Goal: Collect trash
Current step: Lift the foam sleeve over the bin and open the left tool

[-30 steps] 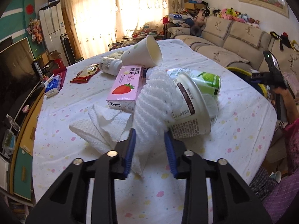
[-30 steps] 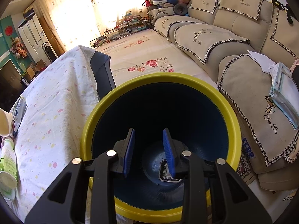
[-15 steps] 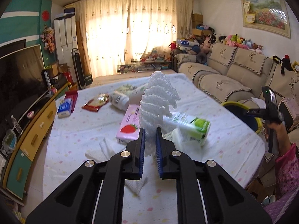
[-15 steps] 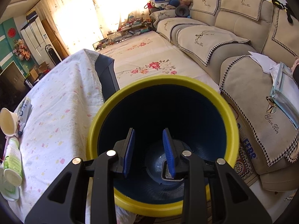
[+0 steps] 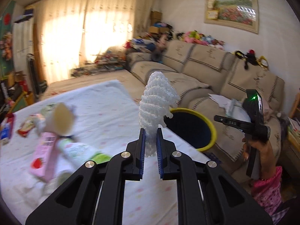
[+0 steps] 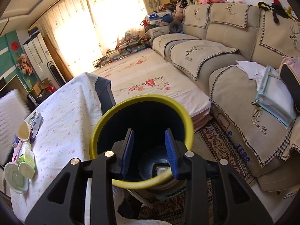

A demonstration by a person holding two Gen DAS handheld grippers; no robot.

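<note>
A white foam net (image 5: 156, 105) is clamped in the left gripper (image 5: 150, 144), raised above the table (image 5: 105, 105), near the yellow-rimmed bin (image 5: 191, 127). The right gripper (image 6: 149, 150) is held apart over the bin, where one item already lies. A carton (image 5: 44, 157), tube (image 5: 78, 150) and cup (image 5: 60, 120) are left on the table.

White foam net (image 5: 157, 103) upright, airborne.

blurred: paper cup (image 5: 61, 119), pink carton (image 5: 44, 159) | bin (image 6: 105, 123) floor: dark
</note>
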